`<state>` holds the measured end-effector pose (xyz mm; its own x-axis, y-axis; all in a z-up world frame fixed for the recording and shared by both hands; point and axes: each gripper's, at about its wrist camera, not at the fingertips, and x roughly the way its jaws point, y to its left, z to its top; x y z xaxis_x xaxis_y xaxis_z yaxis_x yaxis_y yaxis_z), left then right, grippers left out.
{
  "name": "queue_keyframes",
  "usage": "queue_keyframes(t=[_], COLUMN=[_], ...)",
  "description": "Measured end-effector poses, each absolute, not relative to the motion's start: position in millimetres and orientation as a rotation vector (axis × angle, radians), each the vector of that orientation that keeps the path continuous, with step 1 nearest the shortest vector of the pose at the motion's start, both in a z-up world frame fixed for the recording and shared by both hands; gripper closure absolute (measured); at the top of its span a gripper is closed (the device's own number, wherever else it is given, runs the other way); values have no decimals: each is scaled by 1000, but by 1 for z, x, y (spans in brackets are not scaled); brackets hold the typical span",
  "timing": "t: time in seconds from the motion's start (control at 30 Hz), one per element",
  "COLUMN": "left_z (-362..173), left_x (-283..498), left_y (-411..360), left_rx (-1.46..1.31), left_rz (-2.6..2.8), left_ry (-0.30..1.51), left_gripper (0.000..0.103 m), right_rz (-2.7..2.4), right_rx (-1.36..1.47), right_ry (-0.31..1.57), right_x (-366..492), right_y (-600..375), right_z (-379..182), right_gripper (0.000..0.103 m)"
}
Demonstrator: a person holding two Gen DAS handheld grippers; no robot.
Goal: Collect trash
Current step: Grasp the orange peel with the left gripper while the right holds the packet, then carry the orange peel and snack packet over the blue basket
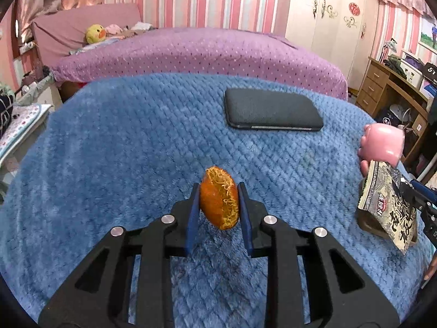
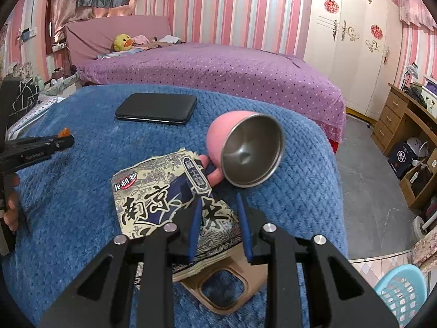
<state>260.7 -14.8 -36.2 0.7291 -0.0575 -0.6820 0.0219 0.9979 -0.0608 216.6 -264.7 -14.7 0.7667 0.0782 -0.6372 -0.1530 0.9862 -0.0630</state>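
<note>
The orange peel (image 1: 218, 198) sits upright between the left tool's (image 1: 218, 213) blue pads, which press on both its sides, above the blue blanket (image 1: 123, 136). The right tool (image 2: 218, 227), jaws narrow, grips a printed snack wrapper (image 2: 164, 191) with a tan phone case (image 2: 232, 289) under it; a pink cup (image 2: 245, 150) with a steel inside lies tipped on its side just beyond, touching the wrapper's far edge. A black phone (image 1: 273, 112) lies flat farther back on the blanket. Behind stands a purple bed (image 1: 204, 52) with a yellow duck toy (image 1: 95, 34).
</note>
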Motion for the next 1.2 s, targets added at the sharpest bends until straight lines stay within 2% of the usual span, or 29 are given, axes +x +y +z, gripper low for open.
queue_keyframes(t=[0.33,0.8,1.2], left_z=[5,20,14], left_x=[212,174,140], left_y=[-39,-109,-207], left_rx=[-30,26,52], left_rz=[-93,-191,-342], left_ry=[669,619,621], left_gripper=[78,78,78], right_rz=[74,-114,-380], right_rx=[-106,-23,90], right_ry=[640,586,616], right_x=[186,114,37], right_y=[-294,-393,-500], right_z=[12,57,30], right_gripper=[77,77,77])
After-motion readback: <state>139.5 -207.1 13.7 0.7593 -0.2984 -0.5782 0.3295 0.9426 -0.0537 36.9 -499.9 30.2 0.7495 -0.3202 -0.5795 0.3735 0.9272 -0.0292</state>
